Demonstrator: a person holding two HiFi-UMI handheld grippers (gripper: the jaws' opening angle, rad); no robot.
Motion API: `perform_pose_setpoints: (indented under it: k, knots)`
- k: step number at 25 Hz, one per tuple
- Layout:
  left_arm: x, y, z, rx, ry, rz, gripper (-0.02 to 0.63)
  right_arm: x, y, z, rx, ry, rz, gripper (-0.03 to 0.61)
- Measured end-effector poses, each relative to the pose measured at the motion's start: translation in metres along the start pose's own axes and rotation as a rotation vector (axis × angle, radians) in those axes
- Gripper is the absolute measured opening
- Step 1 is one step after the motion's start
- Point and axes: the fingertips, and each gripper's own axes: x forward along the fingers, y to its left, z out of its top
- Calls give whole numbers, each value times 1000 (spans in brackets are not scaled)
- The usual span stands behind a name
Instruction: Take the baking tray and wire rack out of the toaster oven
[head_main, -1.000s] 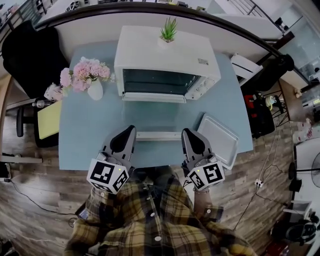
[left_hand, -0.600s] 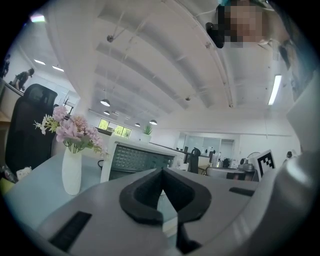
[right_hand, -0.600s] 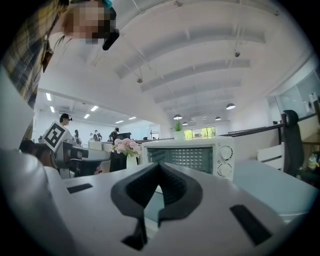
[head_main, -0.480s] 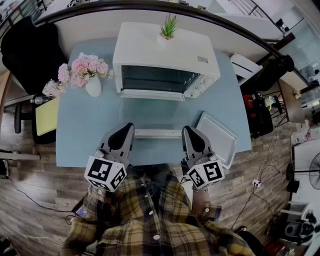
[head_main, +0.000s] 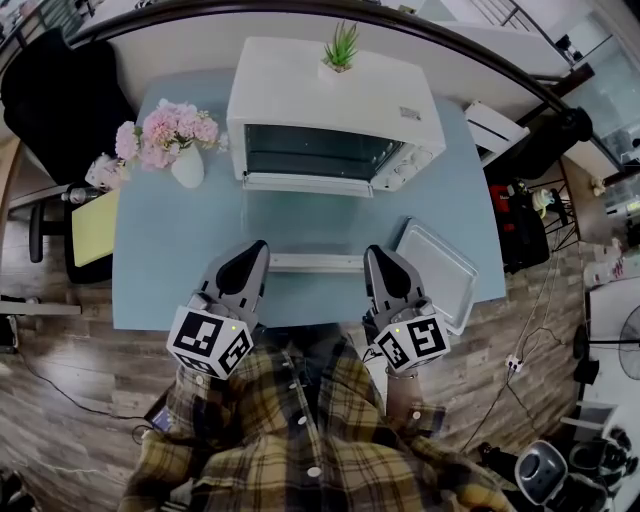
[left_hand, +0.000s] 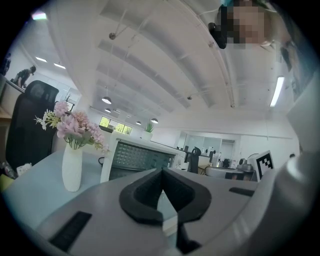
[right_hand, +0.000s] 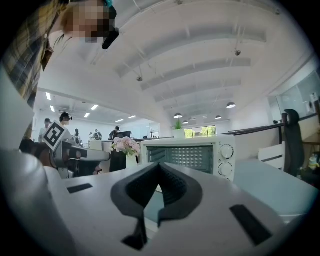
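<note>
Head view: the baking tray (head_main: 440, 272) lies on the counter (head_main: 170, 270), in front and to the right of the toaster oven (head_main: 335, 105), just beside the right gripper (head_main: 379, 255). Its fingers and the left gripper's (head_main: 257, 249) are pressed together, holding nothing.

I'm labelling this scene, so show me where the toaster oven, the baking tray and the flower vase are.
toaster oven (head_main: 300, 105): head view, on its white top panel.
baking tray (head_main: 435, 272): head view, on its flat inner bottom.
flower vase (head_main: 187, 168): head view, on its white body.
</note>
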Motion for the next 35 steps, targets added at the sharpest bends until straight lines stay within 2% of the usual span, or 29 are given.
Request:
perform_pose_setpoints:
  k: [23,35]
  knots:
    - [-5,15,-3,-10,13,13,-9,3,-5,-7,74,-1,-47,3]
    - [-8,13,-4,-11,16,20,-9,-2,-4,-11,83,11,-40,3]
